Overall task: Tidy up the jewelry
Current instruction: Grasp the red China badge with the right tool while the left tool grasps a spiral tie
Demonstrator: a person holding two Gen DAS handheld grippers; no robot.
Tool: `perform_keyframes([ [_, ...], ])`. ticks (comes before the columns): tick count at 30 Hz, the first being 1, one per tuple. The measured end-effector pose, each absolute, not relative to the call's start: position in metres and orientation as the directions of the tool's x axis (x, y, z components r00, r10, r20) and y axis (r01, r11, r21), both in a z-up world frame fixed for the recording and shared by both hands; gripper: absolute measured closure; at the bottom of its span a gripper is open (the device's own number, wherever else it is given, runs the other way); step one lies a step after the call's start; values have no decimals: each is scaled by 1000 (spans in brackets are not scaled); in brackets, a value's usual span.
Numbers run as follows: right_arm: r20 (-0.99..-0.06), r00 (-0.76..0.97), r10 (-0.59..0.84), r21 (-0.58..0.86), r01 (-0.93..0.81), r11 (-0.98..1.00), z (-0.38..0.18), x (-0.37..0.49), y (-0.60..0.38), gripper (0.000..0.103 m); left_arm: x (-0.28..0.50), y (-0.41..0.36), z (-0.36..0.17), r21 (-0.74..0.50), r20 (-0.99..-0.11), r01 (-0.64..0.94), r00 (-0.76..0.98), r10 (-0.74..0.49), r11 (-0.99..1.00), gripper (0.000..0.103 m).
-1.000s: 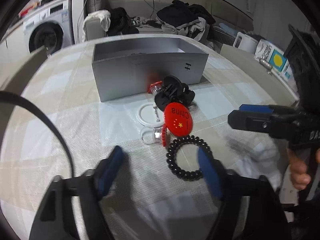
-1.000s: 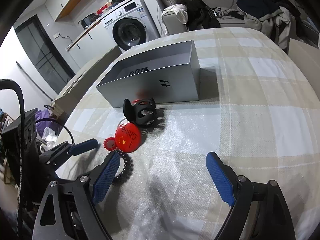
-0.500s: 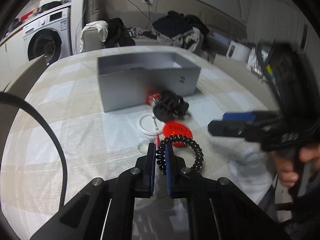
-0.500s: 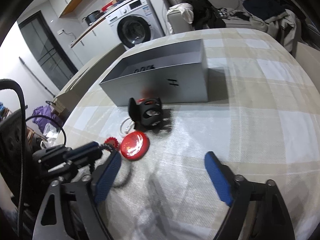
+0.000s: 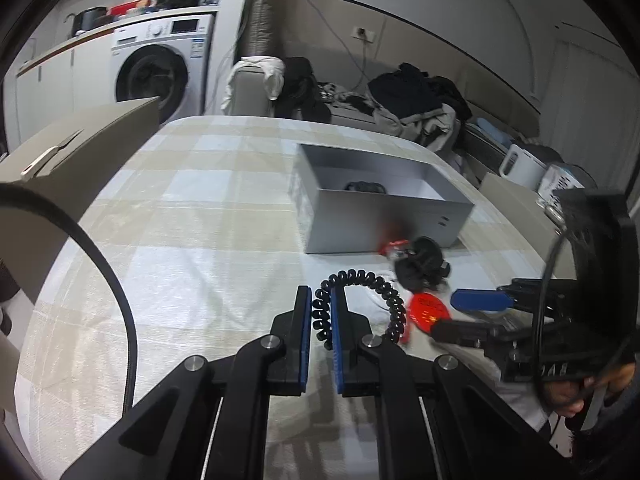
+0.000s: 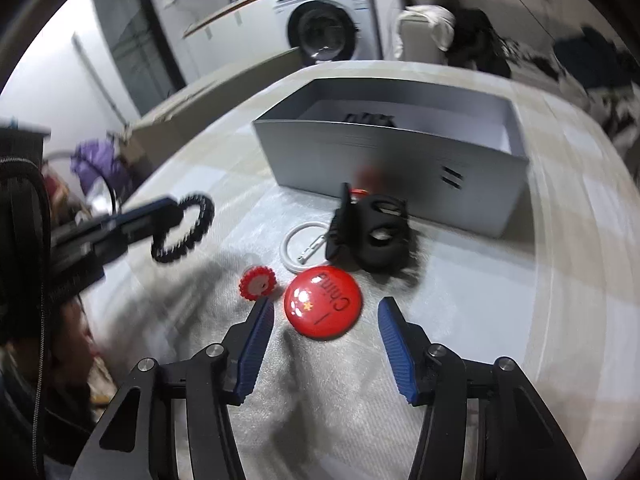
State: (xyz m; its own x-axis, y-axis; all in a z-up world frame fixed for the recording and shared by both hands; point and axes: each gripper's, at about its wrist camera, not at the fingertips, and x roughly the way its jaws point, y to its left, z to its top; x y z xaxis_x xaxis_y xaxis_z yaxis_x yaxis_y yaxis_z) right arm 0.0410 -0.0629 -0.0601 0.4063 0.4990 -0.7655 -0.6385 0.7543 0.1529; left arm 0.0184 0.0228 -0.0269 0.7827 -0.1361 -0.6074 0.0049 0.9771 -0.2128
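Pickup stage of the tidy-up, with two items being dealt with at once. Left hand-held gripper clamped on the black coil band, blue pads pinching one side of the loop, rest of the loop hanging free to the right. Seen from the right wrist view, band lifted clear of the table, held up and to the left of the other pieces. Next for that side, by judgement: carry over the near wall of the grey box and let go inside, where something dark already lies.

Right hand-held gripper about half open, jaws just been closing, red badge lying flat on the table between the pads but not yet pressed by either. Left pad close to the badge's edge, right pad with a clear gap. Calls for lowering and finishing the squeeze across the thin disc; flat, smooth rim likely to slip, so pads must go right down to the cloth.

Small red frilled piece just beside the left pad, at risk of being nudged. White ring and black claw clip waiting in front of the box.
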Motion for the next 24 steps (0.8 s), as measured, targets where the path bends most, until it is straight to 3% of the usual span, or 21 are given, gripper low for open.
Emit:
perform_keyframes([
  [8,-776,476,413,-25,-678,735,-65,37,-44,61,15,37,-31,-225,-611,-30,783,-117,974,99],
  [15,-763,444,470,91,-646,758,-63,36,-67,62,16,34,-29,-228,-611,-18,781,-128,974,99],
  [24,-679,489,548,233,-564,792,-38,35,-109,61,29,26,-15,-235,-579,28,799,-163,972,99],
])
